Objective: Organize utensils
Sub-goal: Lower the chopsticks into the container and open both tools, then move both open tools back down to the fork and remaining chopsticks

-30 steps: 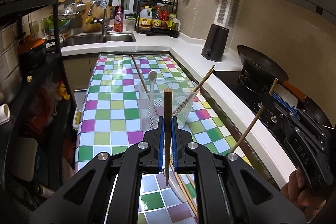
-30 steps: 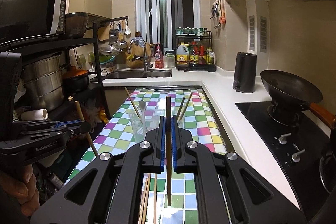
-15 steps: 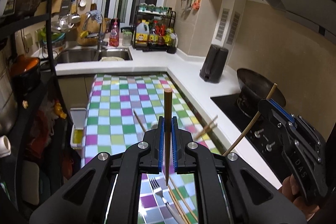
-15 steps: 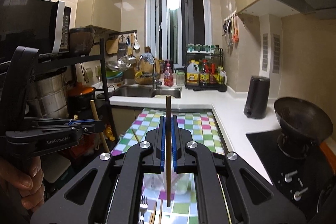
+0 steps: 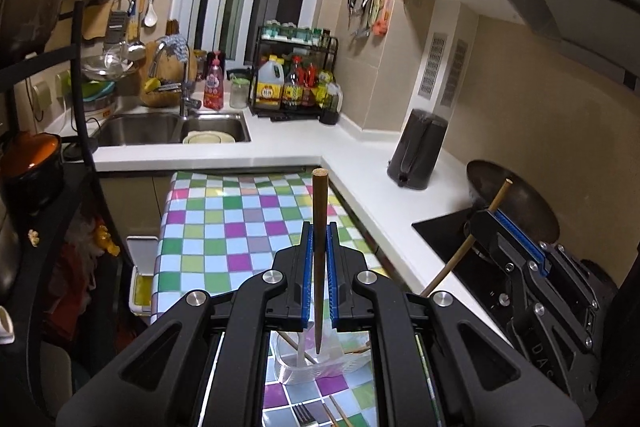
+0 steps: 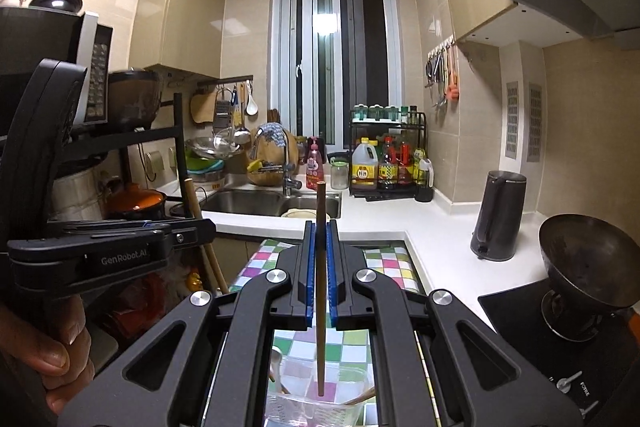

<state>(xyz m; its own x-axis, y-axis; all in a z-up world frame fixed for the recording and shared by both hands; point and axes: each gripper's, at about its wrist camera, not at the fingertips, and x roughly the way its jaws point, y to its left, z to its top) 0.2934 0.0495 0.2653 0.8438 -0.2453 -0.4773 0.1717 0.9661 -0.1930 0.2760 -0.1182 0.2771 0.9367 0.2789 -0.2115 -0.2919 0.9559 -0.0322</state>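
Observation:
My left gripper [image 5: 319, 231] is shut on a brown wooden chopstick [image 5: 319, 211], held upright with its lower tip over a clear plastic container [image 5: 320, 367] on the checkered table [image 5: 224, 223]. My right gripper [image 6: 319, 227] is shut on a second wooden chopstick [image 6: 320, 211], its lower tip inside the clear container [image 6: 316, 405]. The container holds a white spoon [image 6: 276, 357] and other chopsticks. The right gripper also shows at the right of the left wrist view [image 5: 486, 217], the left gripper at the left of the right wrist view [image 6: 204, 227].
A fork [image 5: 304, 417] and loose chopsticks [image 5: 338, 415] lie on the table before the container. A white counter [image 5: 360, 163] runs right with a black kettle [image 5: 418, 149], a wok [image 5: 516, 203] and a stove. A sink [image 5: 172, 129] is behind, a rack at left.
Both grippers have risen and come forward over the container, each still holding its chopstick. The container now sits low between the fingers in both views.

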